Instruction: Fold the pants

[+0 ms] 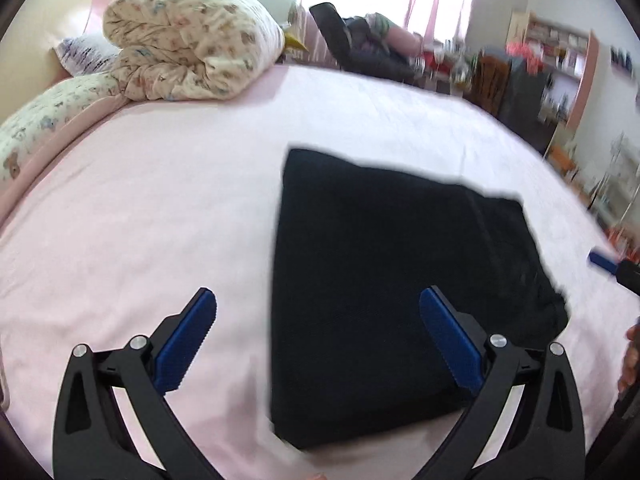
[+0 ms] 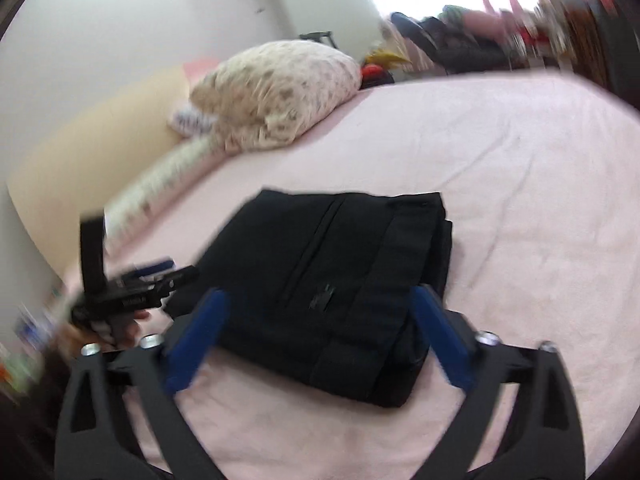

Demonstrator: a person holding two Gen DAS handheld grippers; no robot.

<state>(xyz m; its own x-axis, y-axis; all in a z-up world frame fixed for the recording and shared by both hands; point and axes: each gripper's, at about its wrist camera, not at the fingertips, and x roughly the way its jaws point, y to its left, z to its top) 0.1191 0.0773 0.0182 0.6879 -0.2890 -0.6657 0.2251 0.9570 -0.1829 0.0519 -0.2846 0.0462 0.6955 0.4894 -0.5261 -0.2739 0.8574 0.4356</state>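
The black pants, folded into a thick soft bundle (image 1: pixel 380 280), lie flat on the pink bed sheet (image 1: pixel 140 220), well apart from the flowery rolled-up quilt (image 1: pixel 188 40) at the far end of the bed. They look almost done, so maybe only a last pat or a tidy-up is left.

The left gripper (image 1: pixel 318 336) is spread wide and holds nothing. One of its blue fingers is in front of the sheet and the other in front of the bundle. The right gripper (image 2: pixel 316 344) is wide too and empty, hanging just above the near side of the pants (image 2: pixel 340 292).

The cloth looks soft, floppy and a bit heavy in its layers (it would sag if picked up by one corner). I think the best place to hold it is along a thick folded edge, pinching all the layers at once.

Both pictures are blurry. The layers underneath are hidden, and I cannot tell if the edges line up. The room behind is too smeared to read.
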